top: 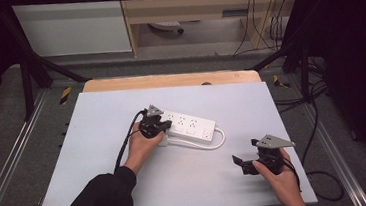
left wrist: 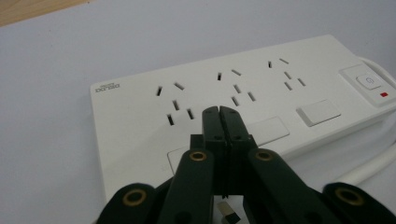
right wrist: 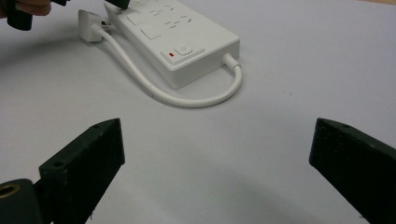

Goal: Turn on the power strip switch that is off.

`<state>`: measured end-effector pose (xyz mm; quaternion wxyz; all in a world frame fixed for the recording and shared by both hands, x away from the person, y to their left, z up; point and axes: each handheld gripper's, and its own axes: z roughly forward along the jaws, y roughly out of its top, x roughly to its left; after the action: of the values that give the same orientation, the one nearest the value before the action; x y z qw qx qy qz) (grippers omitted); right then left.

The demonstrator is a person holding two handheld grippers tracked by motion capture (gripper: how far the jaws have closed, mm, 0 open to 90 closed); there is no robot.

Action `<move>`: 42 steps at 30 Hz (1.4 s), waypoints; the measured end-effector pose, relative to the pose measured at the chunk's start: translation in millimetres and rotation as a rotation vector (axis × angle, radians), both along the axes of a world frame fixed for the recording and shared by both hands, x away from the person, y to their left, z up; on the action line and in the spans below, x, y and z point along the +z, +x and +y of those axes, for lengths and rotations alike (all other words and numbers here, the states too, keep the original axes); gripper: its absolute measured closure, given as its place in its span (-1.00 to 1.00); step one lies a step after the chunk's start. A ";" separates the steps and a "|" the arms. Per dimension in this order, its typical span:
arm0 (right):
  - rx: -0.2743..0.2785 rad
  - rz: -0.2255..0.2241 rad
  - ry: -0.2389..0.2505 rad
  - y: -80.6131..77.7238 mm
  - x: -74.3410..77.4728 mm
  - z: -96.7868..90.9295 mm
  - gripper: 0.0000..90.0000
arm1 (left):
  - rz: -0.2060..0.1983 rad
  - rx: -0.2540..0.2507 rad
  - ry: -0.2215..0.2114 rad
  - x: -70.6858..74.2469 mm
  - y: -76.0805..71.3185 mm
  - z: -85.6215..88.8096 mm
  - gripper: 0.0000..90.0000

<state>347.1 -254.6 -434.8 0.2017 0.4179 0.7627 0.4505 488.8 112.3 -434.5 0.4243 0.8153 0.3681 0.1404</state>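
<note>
High view: a white power strip (top: 189,124) lies near the middle of the pale desk (top: 101,165), its long axis running from upper left to lower right, switch end toward the right. Its white cord (top: 220,139) loops out of the switch end and doubles back along the near side to a plug (right wrist: 88,24) lying on the desk by the strip's left end.

The left tool (top: 154,124) is at that left end, over the strip's near edge. In the left gripper view its two black jaws are pressed together with nothing between them, the tips poised over or on the strip's top face (left wrist: 261,88), just short of the first row of socket slots and beside a flat rectangular cover; whether the tips actually touch the plastic I cannot tell. From this tool the strip stretches away and to the right, the rocker switch (left wrist: 370,82) with its red mark at the far right end.

The right tool (top: 252,160) is held well apart from the strip, near the desk's near right corner, jaws spread wide and empty. In the right gripper view the strip lies ahead and to the left, switch end nearest.

So the left hand is the closer one by far; any press or nudge on the strip looks like its job, likely along the strip's top.
</note>
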 end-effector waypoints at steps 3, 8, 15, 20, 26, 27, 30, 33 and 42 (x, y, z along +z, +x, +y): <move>0.001 0.002 0.000 -0.4 0.3 0.0 -0.92 | 0.003 -0.003 -0.005 0.7 -0.6 -1.0 1.00; 0.000 0.001 0.000 -0.4 0.2 0.2 -0.92 | 0.001 0.004 -0.003 -0.2 0.4 -0.6 1.00; 0.001 0.000 0.000 -0.2 0.0 0.0 -0.92 | 0.002 0.005 -0.004 -0.6 0.6 0.3 1.00; 0.003 0.001 -0.001 -0.6 0.3 0.2 -0.92 | 0.001 0.005 -0.004 -0.8 0.4 0.2 1.00; 0.003 0.002 0.002 -0.4 0.3 0.2 -0.92 | 0.000 0.004 -0.008 -1.2 0.6 0.5 1.00; 0.003 0.001 0.001 -0.3 0.1 0.2 -0.92 | 0.000 0.004 -0.008 -1.2 0.6 0.5 1.00; 0.003 0.003 0.004 -0.4 0.1 0.5 -0.92 | 0.001 0.004 -0.008 -1.2 0.6 0.5 1.00; 0.004 0.001 0.001 -0.4 0.2 0.3 -0.92 | 0.000 0.004 -0.007 -1.2 0.6 0.4 1.00; 0.002 0.003 0.004 -0.4 0.1 0.5 -0.92 | 0.000 0.004 -0.010 -1.4 0.6 0.6 1.00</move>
<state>346.7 -254.1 -434.7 0.1993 0.4181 0.7625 0.4517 489.4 113.0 -435.9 0.4281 0.8125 0.3704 0.1393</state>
